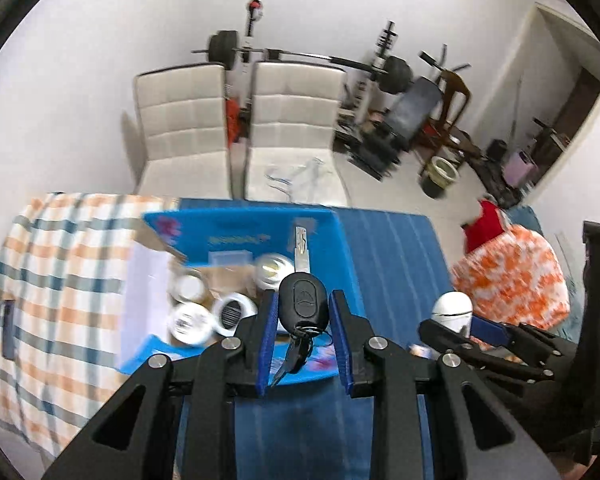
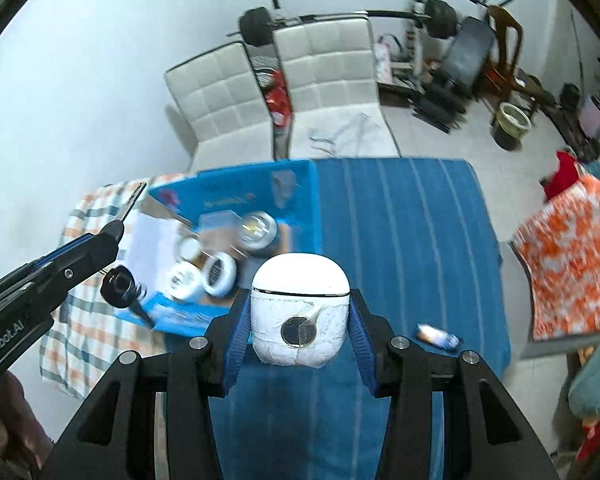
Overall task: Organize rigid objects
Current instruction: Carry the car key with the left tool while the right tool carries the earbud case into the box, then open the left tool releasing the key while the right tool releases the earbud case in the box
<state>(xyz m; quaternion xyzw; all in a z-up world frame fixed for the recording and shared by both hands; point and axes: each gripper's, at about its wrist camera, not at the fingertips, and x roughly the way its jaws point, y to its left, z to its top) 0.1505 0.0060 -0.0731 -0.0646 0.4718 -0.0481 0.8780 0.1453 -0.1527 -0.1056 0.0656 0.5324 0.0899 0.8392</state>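
My left gripper (image 1: pixel 304 304) is shut on a black car key (image 1: pixel 303 300); its metal blade points up and a key ring hangs below. It hovers over the near edge of an open blue cardboard box (image 1: pixel 340 240) holding several white round items (image 1: pixel 190 322). My right gripper (image 2: pixel 300 300) is shut on a white rounded case (image 2: pixel 299 312) with tape and a dark disc on its front, held above the blue striped cloth (image 2: pixel 400 240). In the right wrist view the left gripper (image 2: pixel 112 232), the key (image 2: pixel 118 280) and the box (image 2: pixel 300 200) show at left.
A small blue-and-white object (image 2: pixel 436 336) lies on the blue cloth to the right. A checked cloth (image 1: pixel 60 260) covers the table's left part. Two white chairs (image 1: pixel 292 120) stand behind the table. An orange-patterned cloth (image 1: pixel 512 276) sits at right. Gym gear lines the far wall.
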